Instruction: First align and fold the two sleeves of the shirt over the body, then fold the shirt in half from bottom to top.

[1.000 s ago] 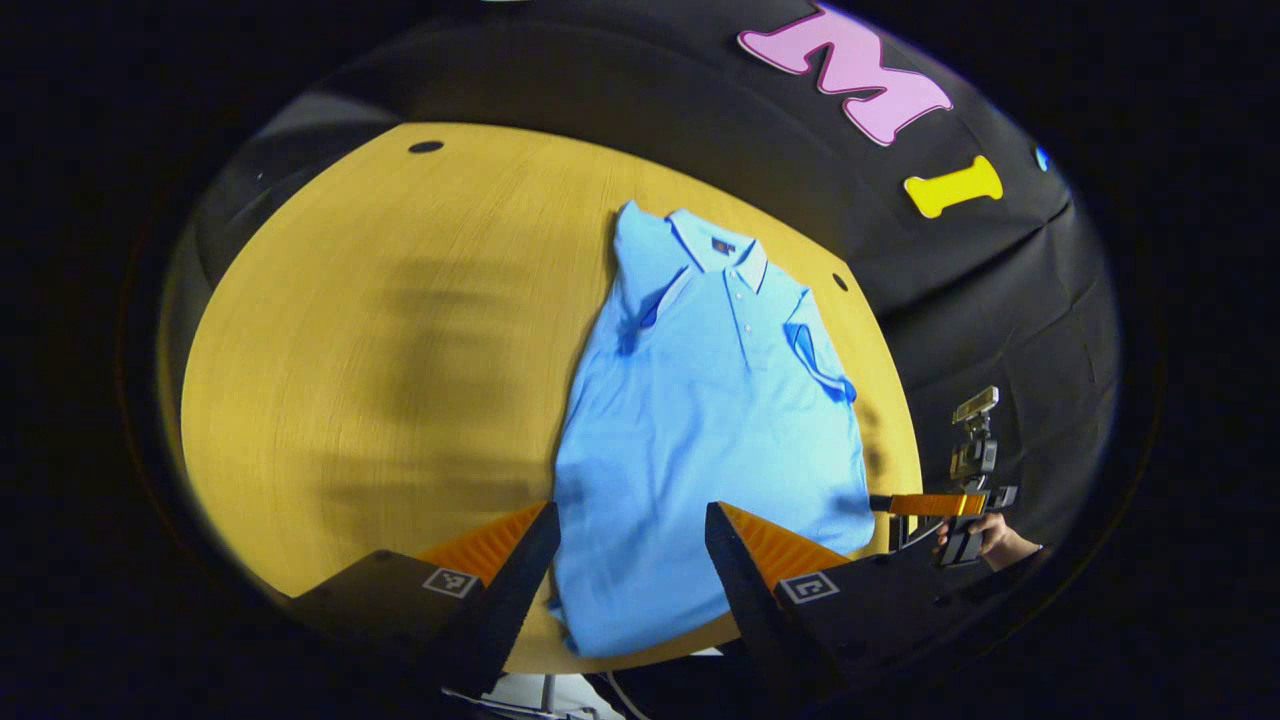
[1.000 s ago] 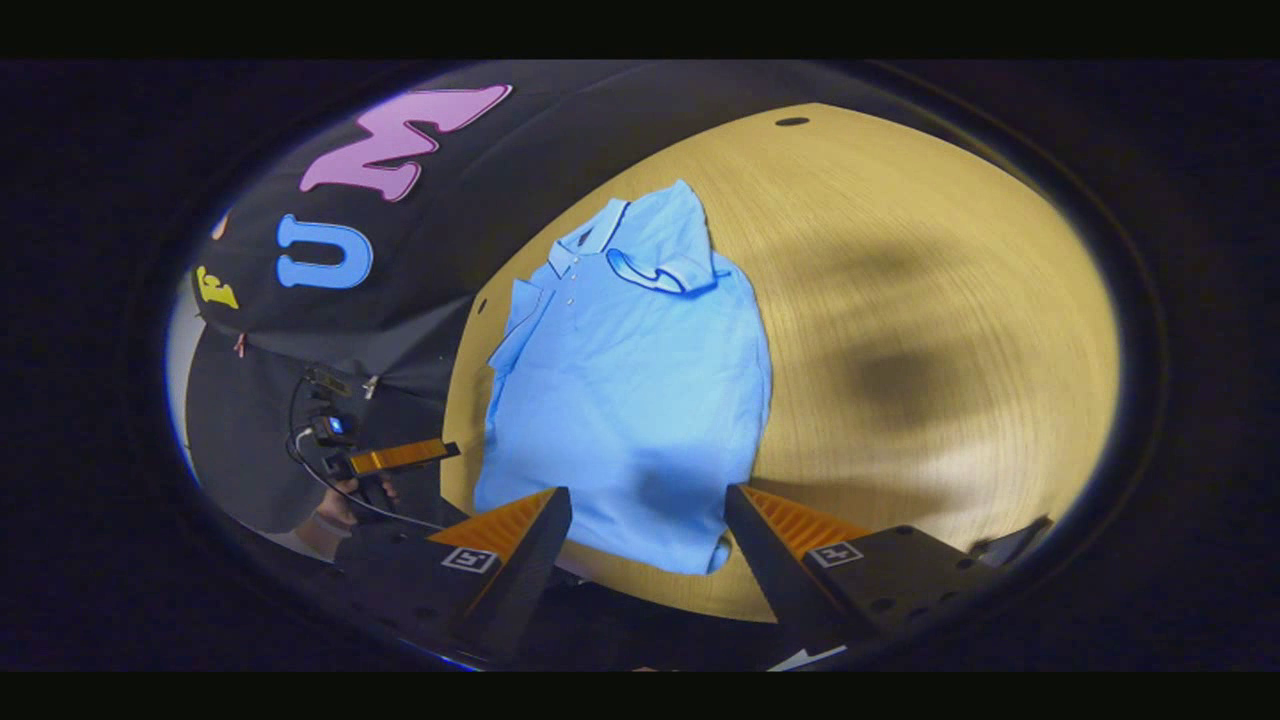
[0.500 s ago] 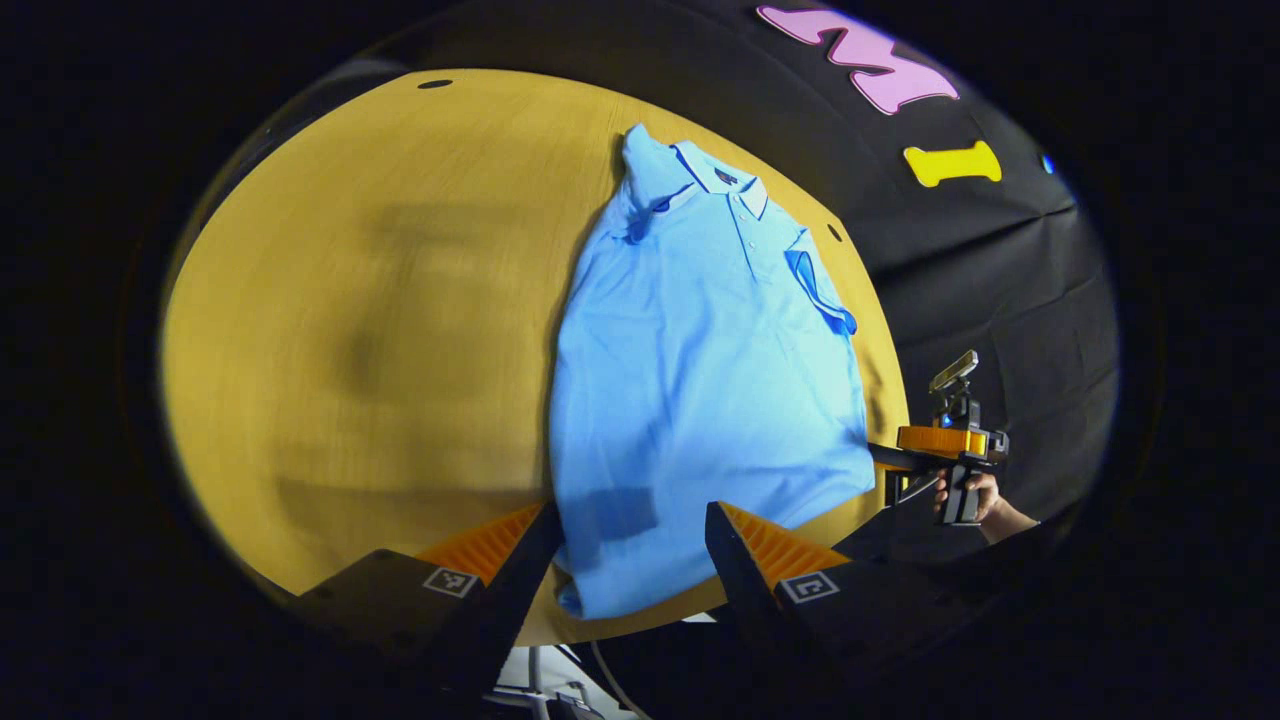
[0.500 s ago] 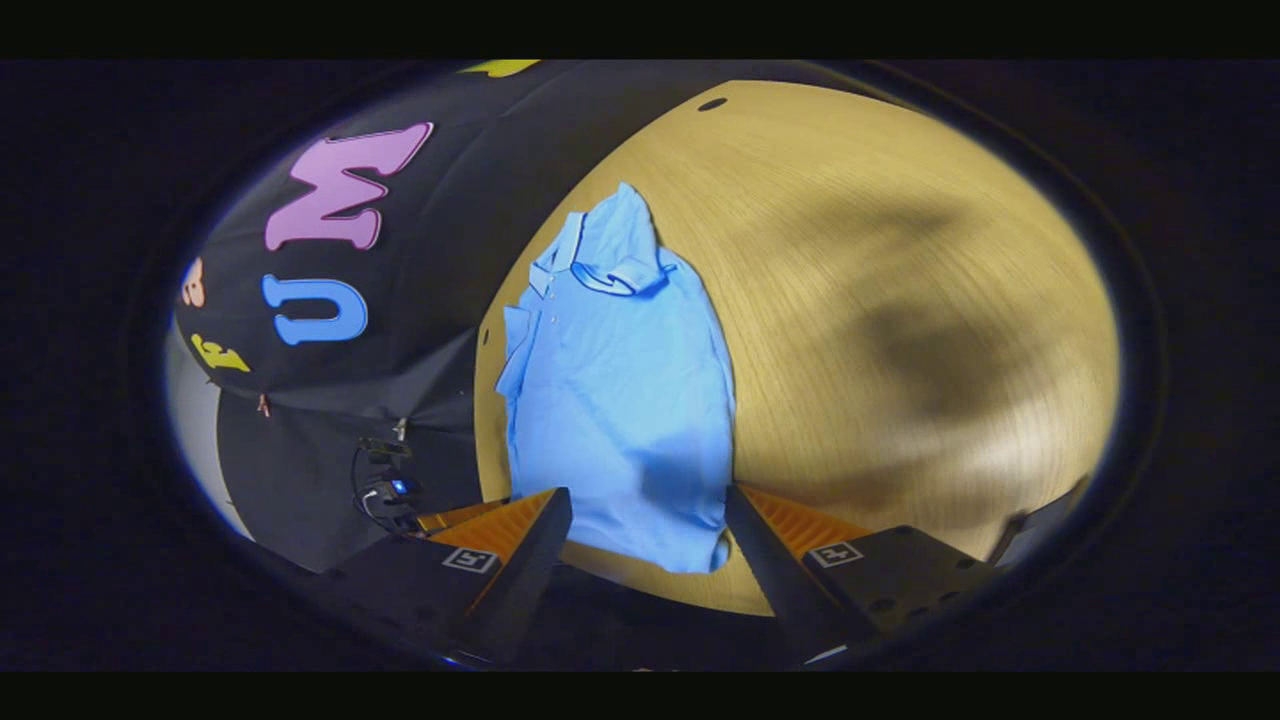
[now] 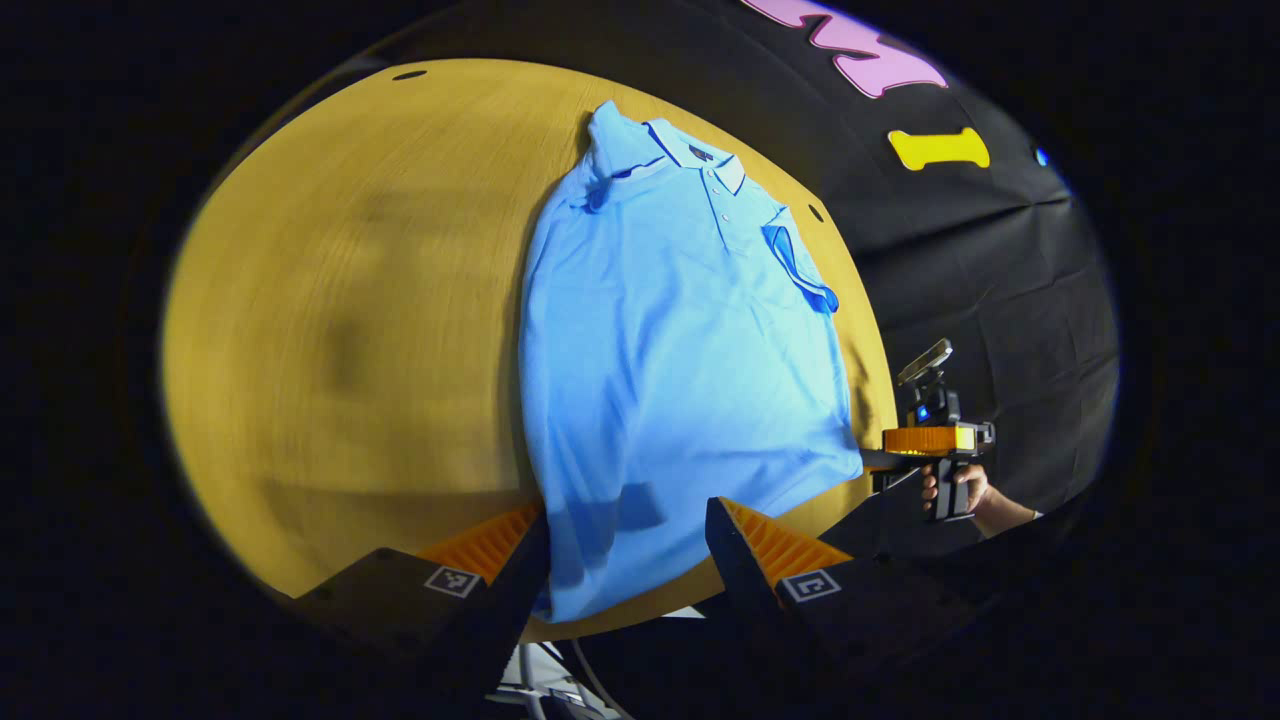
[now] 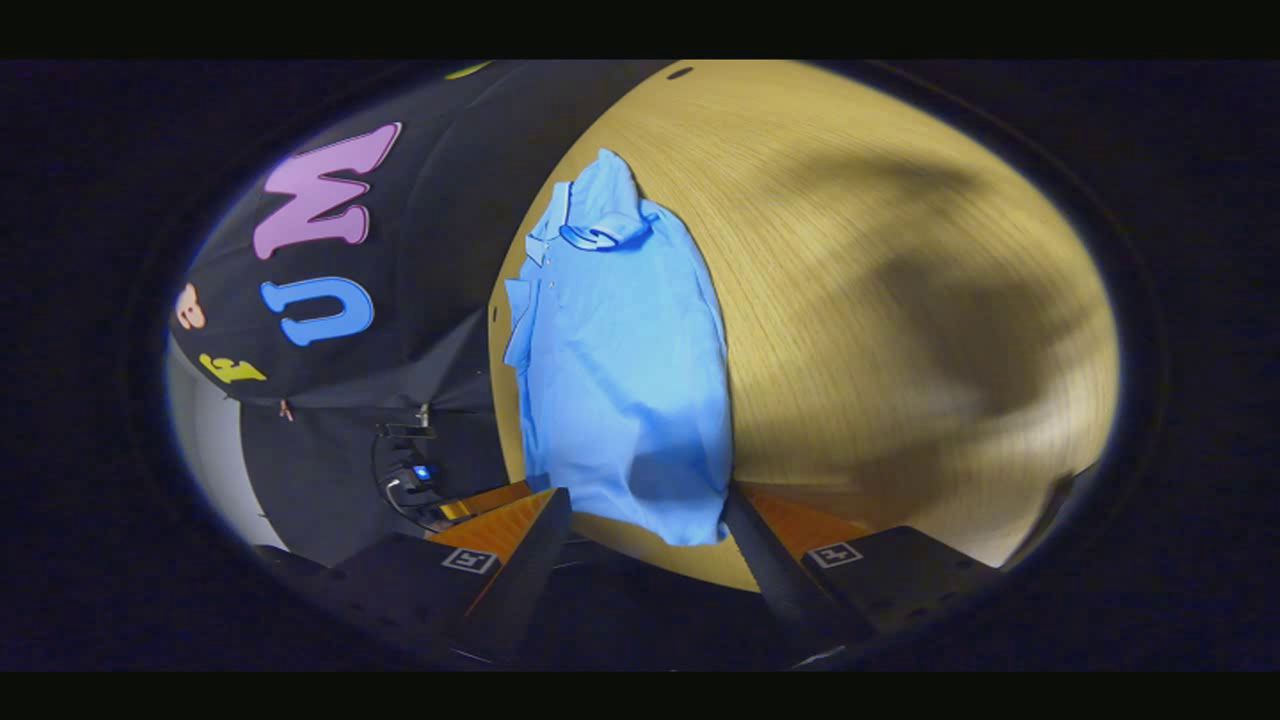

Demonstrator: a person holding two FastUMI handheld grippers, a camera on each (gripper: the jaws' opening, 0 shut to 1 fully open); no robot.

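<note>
Firstly, left gripper view: one light blue polo shirt (image 5: 680,370) lies flat on one round wooden table (image 5: 350,330), collar at the far edge, hem at the near edge.
Sleeves: two, both folded in over the body; the sleeve on the view's right (image 5: 800,270) is plain to see, the other one by the collar is bunched and hard to make out.
Left gripper (image 5: 625,545): its two fingers are spread wide, at the hem's near corner; nothing is between them but cloth below, and contact cannot be told.
Right gripper (image 5: 880,462): seen far off at the hem's other corner, held by one hand (image 5: 958,490); its fingertips are too small to judge.

Right gripper view: the same shirt (image 6: 625,380) runs lengthways on the table (image 6: 900,300).
Right gripper (image 6: 648,530): fingers apart, at the hem's near edge.
Left gripper (image 6: 480,498): partly cut off behind the near finger.
</note>
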